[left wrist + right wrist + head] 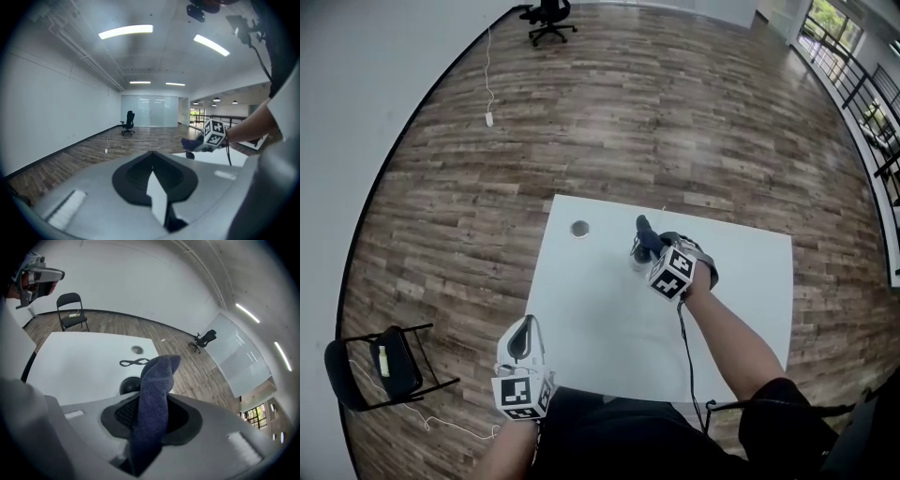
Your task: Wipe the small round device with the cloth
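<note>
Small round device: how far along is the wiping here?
Done: the dark blue terry cloth is clamped in the right hand-held gripper. In hand: it is held close by the small black round device on the white table; contact can't be confirmed. Left: the wiping itself, which nothing shows finished. The left hand-held gripper is shut and empty.

Open tabletop [600, 319] nearside, looped cord [133, 362] seemingly beyond device [127, 384]

White table [600, 319], folding chair [386, 367], office chair [548, 17]
</note>
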A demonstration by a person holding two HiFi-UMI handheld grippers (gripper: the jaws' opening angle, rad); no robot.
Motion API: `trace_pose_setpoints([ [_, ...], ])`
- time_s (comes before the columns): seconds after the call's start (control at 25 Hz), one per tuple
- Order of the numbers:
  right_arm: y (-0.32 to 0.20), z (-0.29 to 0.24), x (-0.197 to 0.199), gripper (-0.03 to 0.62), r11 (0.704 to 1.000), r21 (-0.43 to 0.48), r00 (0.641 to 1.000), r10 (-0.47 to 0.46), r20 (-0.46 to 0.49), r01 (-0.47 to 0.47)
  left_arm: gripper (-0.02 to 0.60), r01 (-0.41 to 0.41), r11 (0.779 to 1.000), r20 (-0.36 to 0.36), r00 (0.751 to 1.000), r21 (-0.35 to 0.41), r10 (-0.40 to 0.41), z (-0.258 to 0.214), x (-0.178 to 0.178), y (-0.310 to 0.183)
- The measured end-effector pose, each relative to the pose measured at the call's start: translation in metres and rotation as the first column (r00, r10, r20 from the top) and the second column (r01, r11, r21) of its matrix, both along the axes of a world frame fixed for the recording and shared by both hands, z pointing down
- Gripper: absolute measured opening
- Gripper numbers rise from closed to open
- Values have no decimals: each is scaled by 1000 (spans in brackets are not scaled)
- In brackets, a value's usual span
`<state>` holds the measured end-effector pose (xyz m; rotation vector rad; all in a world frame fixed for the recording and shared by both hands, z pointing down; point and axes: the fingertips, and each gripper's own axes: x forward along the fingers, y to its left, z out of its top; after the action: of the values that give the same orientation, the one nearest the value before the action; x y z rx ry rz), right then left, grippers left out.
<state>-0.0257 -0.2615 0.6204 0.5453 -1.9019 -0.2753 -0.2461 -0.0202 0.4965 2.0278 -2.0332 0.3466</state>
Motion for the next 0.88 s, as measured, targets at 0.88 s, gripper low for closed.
trace_pose_setpoints([
  [0.88,36,23,-35,112,993,-40,983,-112,-145,107,8,98,995,-25,995,-16,-98,8,-29,29],
])
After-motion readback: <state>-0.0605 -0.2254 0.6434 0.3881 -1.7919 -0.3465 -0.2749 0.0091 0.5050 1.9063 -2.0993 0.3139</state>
